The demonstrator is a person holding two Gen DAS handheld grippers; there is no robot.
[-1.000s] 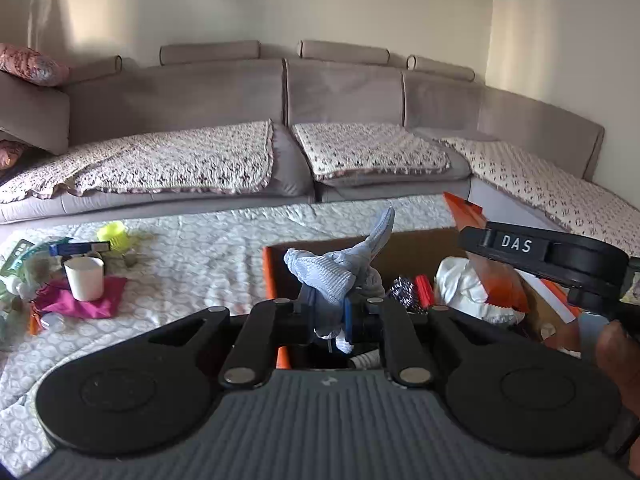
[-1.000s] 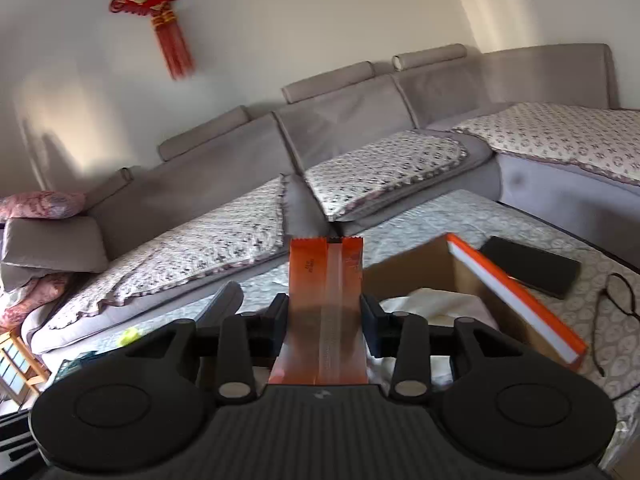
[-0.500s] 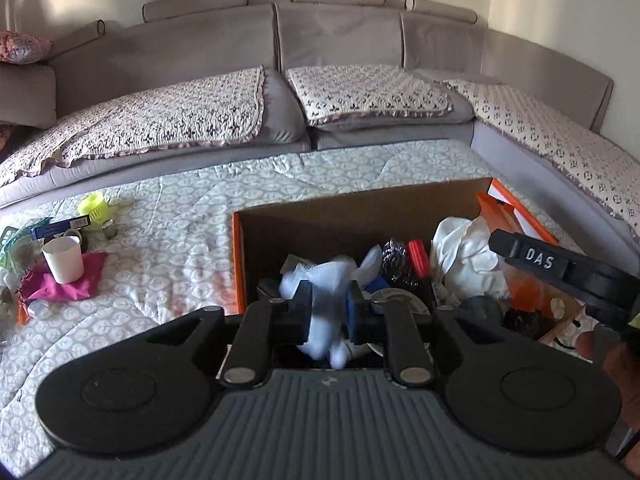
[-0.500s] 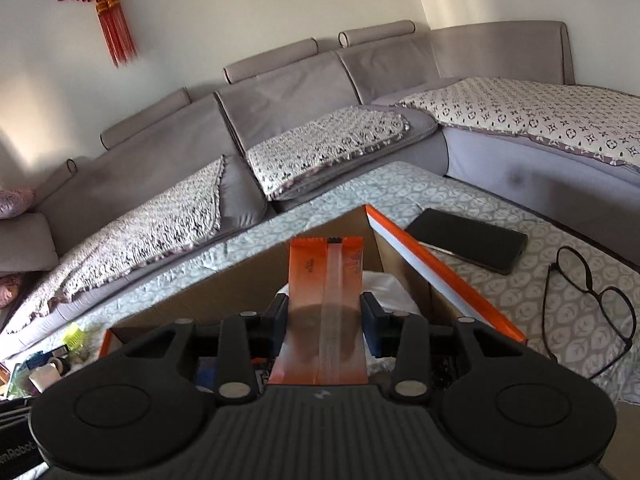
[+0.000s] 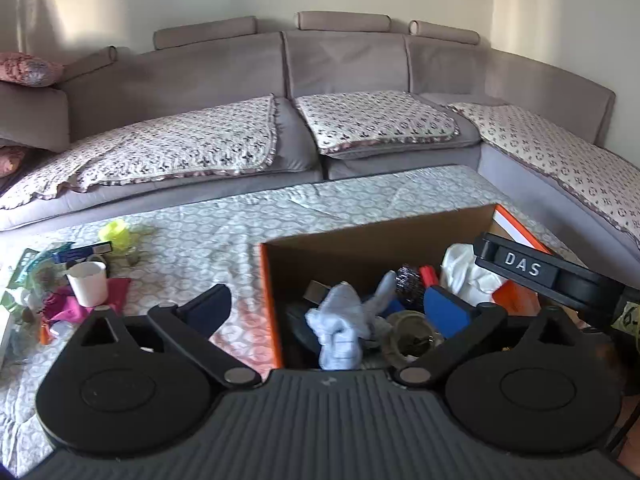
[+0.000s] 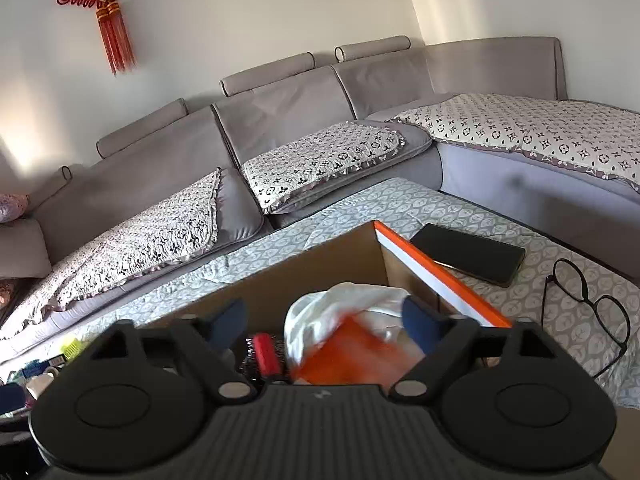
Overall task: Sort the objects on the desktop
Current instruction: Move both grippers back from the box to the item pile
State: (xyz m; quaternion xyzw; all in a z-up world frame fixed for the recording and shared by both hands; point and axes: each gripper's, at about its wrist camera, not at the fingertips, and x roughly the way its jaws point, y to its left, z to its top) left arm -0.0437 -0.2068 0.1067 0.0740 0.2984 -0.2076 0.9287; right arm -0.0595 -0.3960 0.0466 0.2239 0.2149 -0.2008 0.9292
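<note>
Your left gripper [image 5: 332, 304] is spread wide over the box [image 5: 360, 240], holding nothing; the blue sock [image 5: 340, 332] lies inside at lower centre. Your right gripper [image 6: 324, 320] is also spread apart; the orange packet [image 6: 344, 356] beneath it is blurred, partly hidden by the gripper body, against a white cloth [image 6: 344, 300].

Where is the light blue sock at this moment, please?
In the left wrist view the light blue sock lies inside the cardboard box, near its left wall, between the open left gripper's fingers and beside a round metal lid.
</note>
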